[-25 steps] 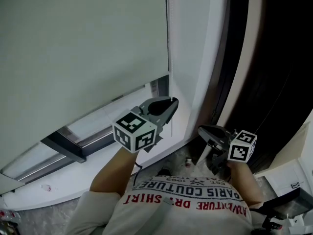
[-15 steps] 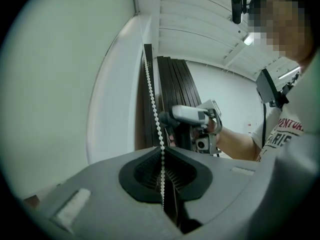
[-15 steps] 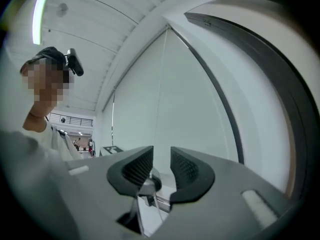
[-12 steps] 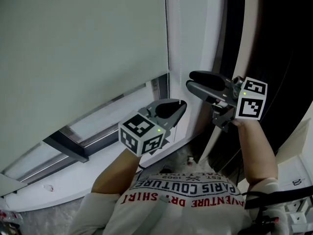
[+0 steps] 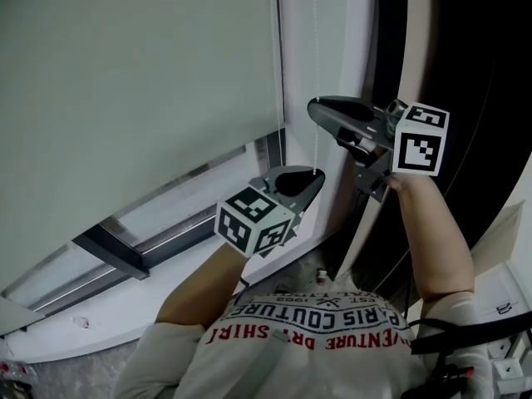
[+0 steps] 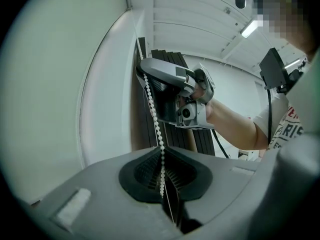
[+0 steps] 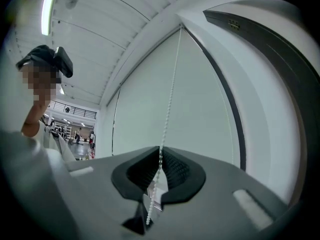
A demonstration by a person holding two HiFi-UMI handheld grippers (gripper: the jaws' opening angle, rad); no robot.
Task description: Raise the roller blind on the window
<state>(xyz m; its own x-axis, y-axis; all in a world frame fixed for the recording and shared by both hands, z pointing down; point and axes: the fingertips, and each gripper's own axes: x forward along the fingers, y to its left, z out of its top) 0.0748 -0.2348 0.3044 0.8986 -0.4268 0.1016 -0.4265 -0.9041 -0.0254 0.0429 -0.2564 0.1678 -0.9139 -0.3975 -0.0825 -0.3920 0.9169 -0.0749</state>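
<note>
Roller blind (image 5: 141, 81) barely up, both grippers gripping the bead chain (image 6: 156, 123)
Most of the raising is still waiting to be done: the blind is covering nearly all the window, baring only a low strip of glass (image 5: 183, 194) off to the left of the left gripper (image 5: 313, 176), which is pinching the chain between almost shut jaws, while the right gripper (image 5: 318, 106), just above it on the same chain, has just been closing its jaws and is now clamping the beads; only the head view is showing the blind's lower edge, and only the right gripper view is showing the chain climbing from its jaws to the frame's top
</note>
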